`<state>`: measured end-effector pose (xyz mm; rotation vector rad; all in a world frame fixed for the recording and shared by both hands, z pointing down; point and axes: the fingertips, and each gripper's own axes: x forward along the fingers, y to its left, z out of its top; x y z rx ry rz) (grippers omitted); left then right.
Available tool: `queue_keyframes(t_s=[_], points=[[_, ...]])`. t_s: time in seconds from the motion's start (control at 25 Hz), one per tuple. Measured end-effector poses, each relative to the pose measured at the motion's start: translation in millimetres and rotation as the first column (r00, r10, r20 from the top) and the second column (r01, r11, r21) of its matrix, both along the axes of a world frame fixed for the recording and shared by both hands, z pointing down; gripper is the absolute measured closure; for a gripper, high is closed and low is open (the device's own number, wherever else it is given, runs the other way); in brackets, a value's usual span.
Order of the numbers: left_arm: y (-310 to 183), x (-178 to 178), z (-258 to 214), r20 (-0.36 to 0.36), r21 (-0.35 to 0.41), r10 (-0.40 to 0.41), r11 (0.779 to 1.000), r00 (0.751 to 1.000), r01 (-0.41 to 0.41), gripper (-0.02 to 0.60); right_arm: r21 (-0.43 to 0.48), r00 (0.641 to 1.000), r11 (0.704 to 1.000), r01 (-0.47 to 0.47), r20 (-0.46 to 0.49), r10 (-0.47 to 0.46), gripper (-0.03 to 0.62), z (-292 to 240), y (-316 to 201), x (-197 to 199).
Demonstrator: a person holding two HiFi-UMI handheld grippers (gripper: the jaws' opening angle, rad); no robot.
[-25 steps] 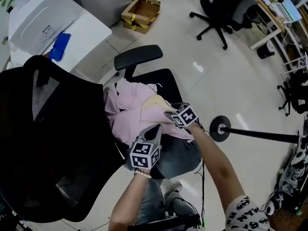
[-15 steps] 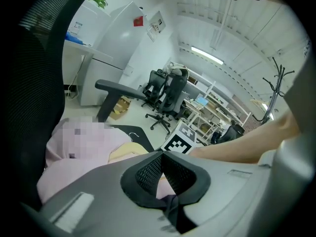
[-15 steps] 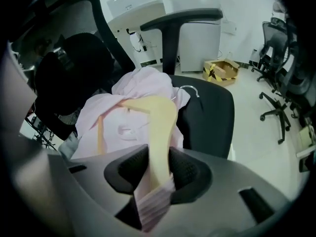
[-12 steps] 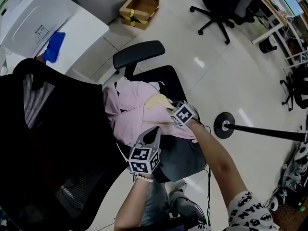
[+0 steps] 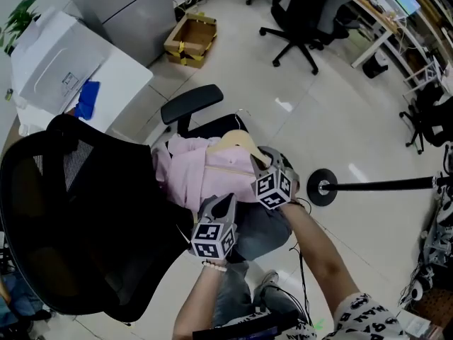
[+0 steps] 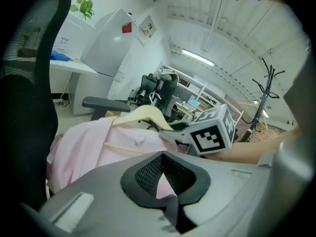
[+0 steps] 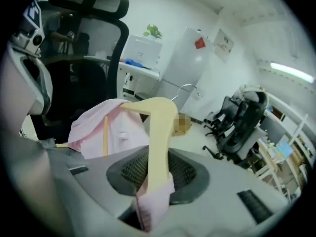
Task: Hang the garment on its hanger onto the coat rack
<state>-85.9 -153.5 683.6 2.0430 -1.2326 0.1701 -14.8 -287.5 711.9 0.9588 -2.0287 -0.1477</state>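
Observation:
A pink garment (image 5: 187, 172) on a pale wooden hanger (image 5: 237, 146) hangs lifted above the seat of a black office chair (image 5: 78, 225). My right gripper (image 5: 256, 163) is shut on the hanger's arm (image 7: 158, 127), with a fold of pink cloth (image 7: 118, 127) pinched in too; its jaws have just been closing on it. My left gripper (image 5: 228, 200) sits just below the garment with its jaws together and nothing in them. In the left gripper view the garment (image 6: 94, 142) and hanger (image 6: 143, 115) lie ahead of that gripper (image 6: 165, 174). The coat rack (image 5: 322, 188) stands to the right on the floor.
The chair's tall mesh back fills the left side and its armrest (image 5: 191, 103) juts out behind the garment. A white desk (image 5: 56, 69), a cardboard box (image 5: 190, 37) and another office chair (image 5: 297, 20) stand farther off. The coat rack's hooks (image 6: 266, 83) show at the right.
The right gripper has risen and tilted, lifting the hanger and garment off the chair seat, and its jaws have closed on the hanger's arm. The left gripper has risen a little.

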Motion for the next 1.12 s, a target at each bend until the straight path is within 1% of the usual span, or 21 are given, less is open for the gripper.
queue_keyframes(t_s=[0.16,0.28,0.44,0.68,0.96,1.12], points=[[5,8,-32,0.004,0.032,0.01,0.999,1.0,-0.01,0.58,0.134,0.997,0.989,-0.056,0.059,0.048,0.474,-88,-15,16],[3,12,-55,0.012,0.061,0.029,0.998,1.0,-0.03,0.58,0.233,0.988,0.964,-0.126,0.118,0.101,0.474,-151,-26,31],[0,27,-88,0.01,0.1,0.065,0.993,0.998,-0.065,0.58,0.37,0.978,0.909,-0.193,0.145,0.149,0.474,-238,-38,62],[-2,58,-138,0.005,0.161,0.135,0.978,0.991,-0.134,0.58,0.504,0.961,0.818,-0.277,0.157,0.229,0.474,-356,-38,128],[-8,123,-188,-0.025,0.241,0.242,0.943,0.97,-0.23,0.58,0.603,0.93,0.715,-0.354,0.144,0.339,0.474,-470,-6,221],[-1,162,-210,-0.043,0.275,0.293,0.923,0.955,-0.271,0.58,0.676,0.916,0.645,-0.356,0.115,0.385,0.475,-538,17,263]])
